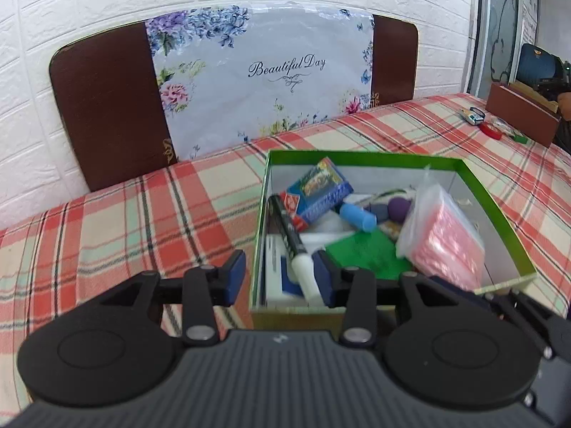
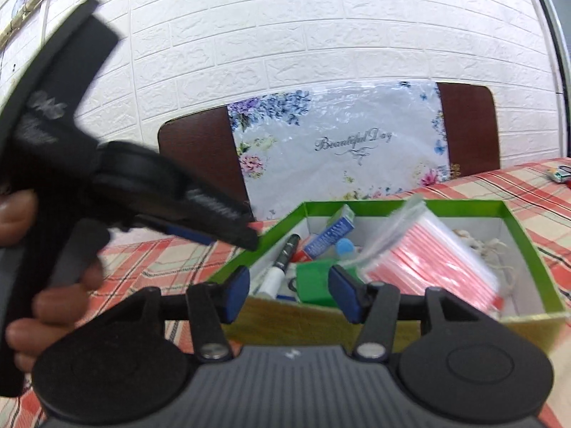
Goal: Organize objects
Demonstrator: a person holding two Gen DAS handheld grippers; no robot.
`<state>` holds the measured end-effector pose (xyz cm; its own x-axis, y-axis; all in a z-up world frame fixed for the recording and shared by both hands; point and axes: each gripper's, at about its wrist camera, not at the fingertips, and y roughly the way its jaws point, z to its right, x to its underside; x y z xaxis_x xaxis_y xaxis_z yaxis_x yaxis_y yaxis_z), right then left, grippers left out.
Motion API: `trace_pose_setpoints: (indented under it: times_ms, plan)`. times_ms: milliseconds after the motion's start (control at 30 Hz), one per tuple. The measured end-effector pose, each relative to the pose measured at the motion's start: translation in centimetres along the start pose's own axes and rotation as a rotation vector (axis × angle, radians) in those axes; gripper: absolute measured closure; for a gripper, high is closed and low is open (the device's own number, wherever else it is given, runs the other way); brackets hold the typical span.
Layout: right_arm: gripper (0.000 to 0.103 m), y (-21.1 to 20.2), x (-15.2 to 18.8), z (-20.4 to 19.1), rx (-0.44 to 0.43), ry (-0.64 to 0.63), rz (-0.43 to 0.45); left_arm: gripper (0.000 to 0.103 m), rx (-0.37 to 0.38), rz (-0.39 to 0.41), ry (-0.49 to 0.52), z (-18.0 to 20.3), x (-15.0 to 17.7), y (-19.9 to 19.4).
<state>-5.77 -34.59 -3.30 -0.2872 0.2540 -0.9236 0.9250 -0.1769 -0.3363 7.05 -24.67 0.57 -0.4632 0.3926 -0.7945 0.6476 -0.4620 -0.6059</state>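
Observation:
A green-rimmed cardboard box (image 1: 499, 214) sits on the plaid tablecloth and shows in the right wrist view too (image 2: 528, 246). Inside lie a black marker with a white cap (image 1: 291, 235), a blue carton (image 1: 317, 192), a blue cylinder (image 1: 357, 217), a purple ball (image 1: 399, 207), a green block (image 1: 367, 251) and a clear bag of pink sheets (image 1: 446, 239). My left gripper (image 1: 280, 278) is open and empty, straddling the box's near left wall. My right gripper (image 2: 289, 294) is open and empty at the box's near wall. The left gripper's body (image 2: 142, 185) appears at the left of the right wrist view, held by a hand.
A brown board with a floral "Beautiful Day" sheet (image 1: 271, 78) leans on the white brick wall behind the table. At the far right stand a brown wooden box (image 1: 521, 114), a red tape roll (image 1: 490, 130) and small packets (image 1: 473, 116). Plaid cloth (image 1: 125, 235) extends left.

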Motion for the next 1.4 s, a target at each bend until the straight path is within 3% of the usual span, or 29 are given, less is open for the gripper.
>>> trace_pose_setpoints:
  times_ms: [367, 1033, 1233, 1333, 1400]
  plan:
    - [0.052, -1.9, 1.8, 0.8, 0.017, 0.060, -0.126, 0.055, -0.047, -0.061, -0.023, -1.1, 5.6, -2.3]
    - [0.048, -3.8, 2.9, -2.9, -0.045, 0.039, -0.199, 0.045, -0.135, -0.098, -0.122, -5.5, 11.3, -4.5]
    - [0.046, -3.8, 2.8, -4.0, -0.046, 0.026, -0.201, 0.035, -0.154, -0.090, -0.154, -6.7, 11.7, -5.1]
    - [0.043, -3.9, 2.5, -4.1, -0.038, 0.028, -0.197, 0.034, -0.149, -0.087, -0.161, -6.9, 11.7, -5.3]
    - [0.031, -4.1, 2.1, -3.9, -0.037, 0.044, -0.192, 0.027, -0.146, -0.086, -0.167, -7.0, 11.7, -5.5]
